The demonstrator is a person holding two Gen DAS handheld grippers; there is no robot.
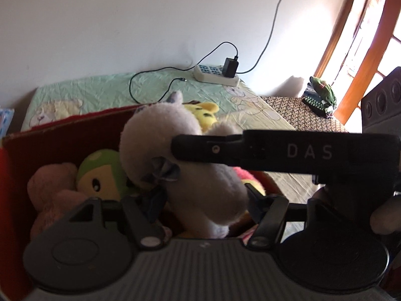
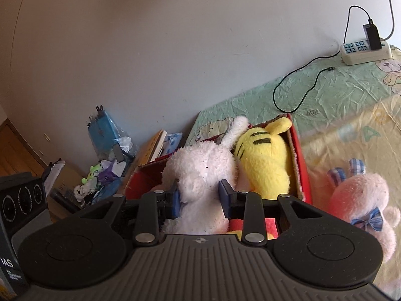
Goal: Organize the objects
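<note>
A red box on the bed holds plush toys: a pink bear, a green and yellow toy and a yellow tiger. My right gripper is shut on a white plush rabbit over the box. In the left wrist view the same rabbit sits between my left gripper's blue pads, which stand wide apart around its body. The right gripper's body crosses that view. A pink plush with a blue bow lies on the bed right of the box.
A green and yellow bedsheet covers the bed against a white wall. A power strip with a charger and black cable lies at the back. A patterned side table stands beside the bed. Bags, books and clutter lie on the floor.
</note>
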